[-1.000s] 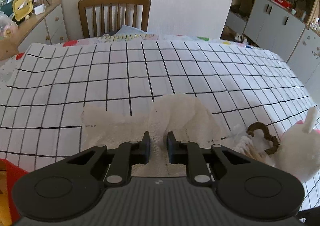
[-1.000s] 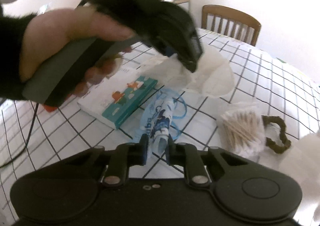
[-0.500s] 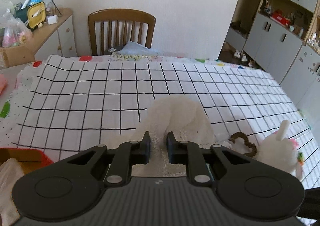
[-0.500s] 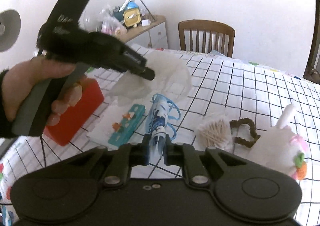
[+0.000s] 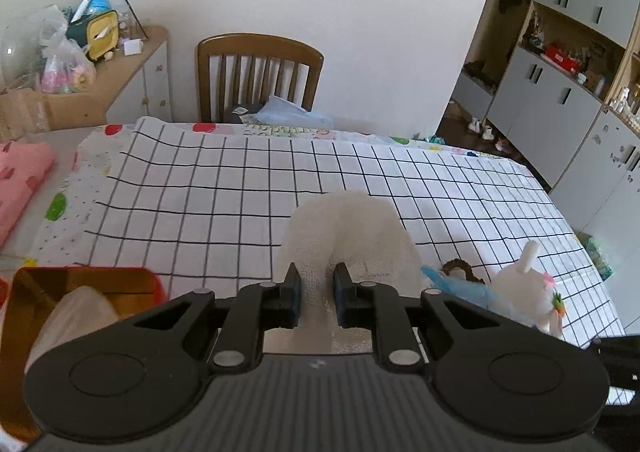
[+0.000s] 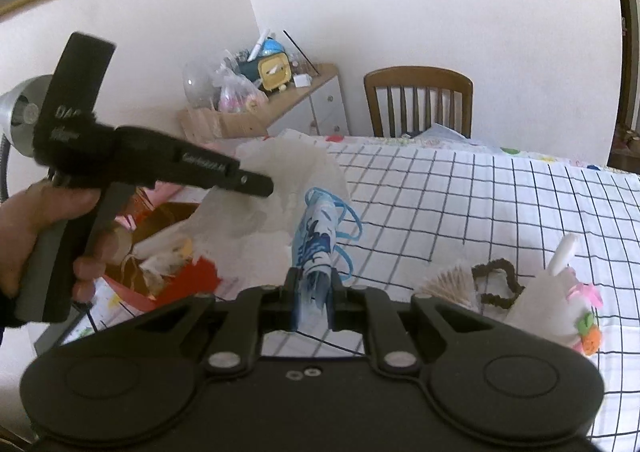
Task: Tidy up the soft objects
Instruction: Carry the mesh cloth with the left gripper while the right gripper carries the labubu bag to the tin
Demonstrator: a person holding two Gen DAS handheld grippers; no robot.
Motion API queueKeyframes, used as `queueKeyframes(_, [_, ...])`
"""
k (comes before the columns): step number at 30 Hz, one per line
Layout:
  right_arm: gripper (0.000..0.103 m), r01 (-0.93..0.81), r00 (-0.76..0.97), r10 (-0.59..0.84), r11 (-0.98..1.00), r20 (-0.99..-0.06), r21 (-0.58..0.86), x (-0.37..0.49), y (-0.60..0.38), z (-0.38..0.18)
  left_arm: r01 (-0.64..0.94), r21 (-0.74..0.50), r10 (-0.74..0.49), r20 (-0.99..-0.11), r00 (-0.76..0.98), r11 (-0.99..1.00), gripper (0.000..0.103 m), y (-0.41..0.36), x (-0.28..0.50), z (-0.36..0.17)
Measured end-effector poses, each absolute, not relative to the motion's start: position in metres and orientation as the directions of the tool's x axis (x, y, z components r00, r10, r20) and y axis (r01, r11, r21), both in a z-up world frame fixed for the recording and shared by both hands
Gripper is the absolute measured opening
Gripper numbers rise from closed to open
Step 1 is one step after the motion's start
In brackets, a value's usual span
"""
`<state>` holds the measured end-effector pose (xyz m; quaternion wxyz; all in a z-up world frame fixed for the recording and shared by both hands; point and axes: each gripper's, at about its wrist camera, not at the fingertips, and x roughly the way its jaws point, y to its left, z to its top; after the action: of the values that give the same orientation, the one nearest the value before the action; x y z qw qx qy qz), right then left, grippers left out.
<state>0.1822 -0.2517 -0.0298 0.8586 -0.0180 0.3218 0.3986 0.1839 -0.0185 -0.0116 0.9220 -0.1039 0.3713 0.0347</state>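
The left gripper (image 5: pixel 314 298) jaws clamp a white gauze cloth (image 5: pixel 348 240) and the right gripper (image 6: pixel 312 298) jaws clamp a blue patterned face mask (image 6: pixel 316 240), both lifted mid-transfer; the next move likely calls for lowering each into the red box (image 5: pixel 84 284) before release.

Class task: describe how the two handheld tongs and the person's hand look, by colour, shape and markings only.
Both tongs are matte black with blue-lined fingertips, silver screws and round side discs. In the right view, the left tongs have a grey handle, pale lettering and a bare hand with a dark sleeve.

table under a black-grid white cloth (image 5: pixel 248 188); plush rabbit (image 5: pixel 528 292), brown scrunchie (image 6: pixel 498 284), red box (image 5: pixel 84 284) on it.
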Motion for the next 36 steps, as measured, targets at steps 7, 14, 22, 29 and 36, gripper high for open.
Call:
queueKeyframes(7, [0.012, -0.720, 0.446, 0.710, 0.646, -0.545, 0.252, 0.170, -0.230, -0.018, -0.173, -0.161, 0.016, -0.687, 0.727, 0.972, 0.016, 0.005, 0.146, 0.001])
queueKeyframes(14, [0.012, -0.751, 0.423, 0.731, 0.613, -0.535, 0.246, 0.160, -0.197, -0.009, -0.219, -0.169, 0.047, -0.680, 0.731, 0.961, 0.016, 0.040, 0.114, 0.005])
queueKeyframes(22, [0.012, -0.767, 0.390, 0.749, 0.587, -0.536, 0.261, 0.154, -0.151, -0.006, -0.286, -0.163, 0.105, -0.676, 0.730, 0.944, 0.016, 0.085, 0.089, 0.007])
queueKeyframes(29, [0.012, -0.774, 0.360, 0.752, 0.571, -0.552, 0.272, 0.147, -0.109, -0.010, -0.325, -0.152, 0.142, -0.674, 0.725, 0.933, 0.016, 0.121, 0.077, 0.005])
queueKeyframes(36, [0.012, -0.775, 0.342, 0.729, 0.576, -0.593, 0.260, 0.146, -0.066, -0.026, -0.340, -0.148, 0.150, -0.688, 0.710, 0.929, 0.016, 0.147, 0.077, -0.008])
